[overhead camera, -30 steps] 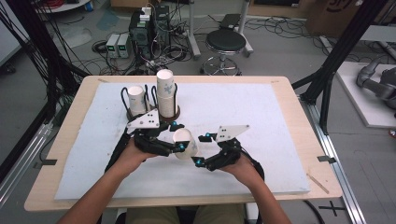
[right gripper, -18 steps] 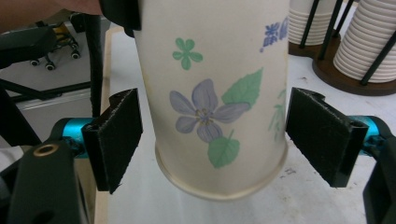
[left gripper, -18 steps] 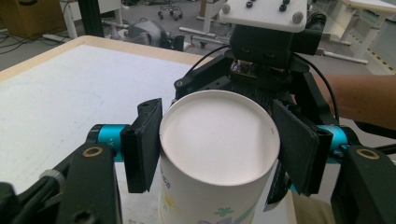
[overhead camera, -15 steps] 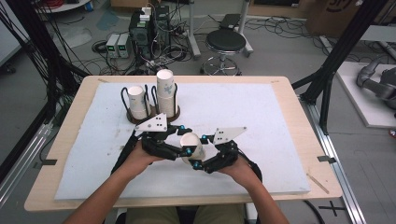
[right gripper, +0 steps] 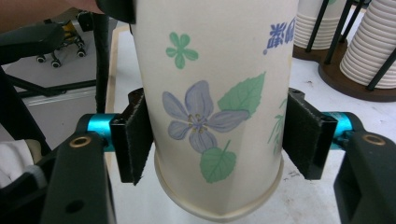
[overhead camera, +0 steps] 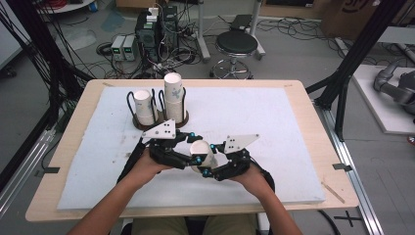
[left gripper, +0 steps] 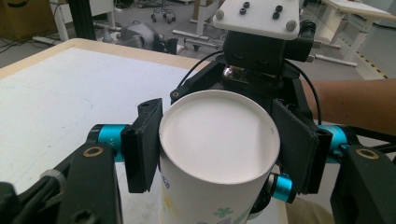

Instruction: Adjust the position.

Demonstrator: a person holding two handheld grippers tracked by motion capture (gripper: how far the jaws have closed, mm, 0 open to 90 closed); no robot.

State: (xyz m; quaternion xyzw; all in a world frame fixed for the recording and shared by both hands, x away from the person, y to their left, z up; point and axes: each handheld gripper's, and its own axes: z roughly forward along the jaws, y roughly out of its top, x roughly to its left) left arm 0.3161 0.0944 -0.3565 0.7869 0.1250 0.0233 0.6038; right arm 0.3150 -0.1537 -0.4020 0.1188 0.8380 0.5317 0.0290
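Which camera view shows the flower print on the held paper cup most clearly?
The right gripper view: the paper cup is close, side-on, with its flowers and leaves sharp. The left gripper view looks into its white inside and catches little print. The high view shows it small, between both grippers.

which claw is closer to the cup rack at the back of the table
Left. The left claw sits just in front of the cup rack; the right claw is farther forward and to the right.

A wooden table [overhead camera: 303, 105] carries a white mat [overhead camera: 254, 117]. At the mat's far left stands a round wooden cup holder with black wire loops [overhead camera: 183, 117], holding a short stack of paper cups [overhead camera: 143, 106] on the left and a taller stack [overhead camera: 173, 95] beside it. Beyond the table are a black stool [overhead camera: 237, 44] and cabled electronics boxes [overhead camera: 156, 29] on the floor.
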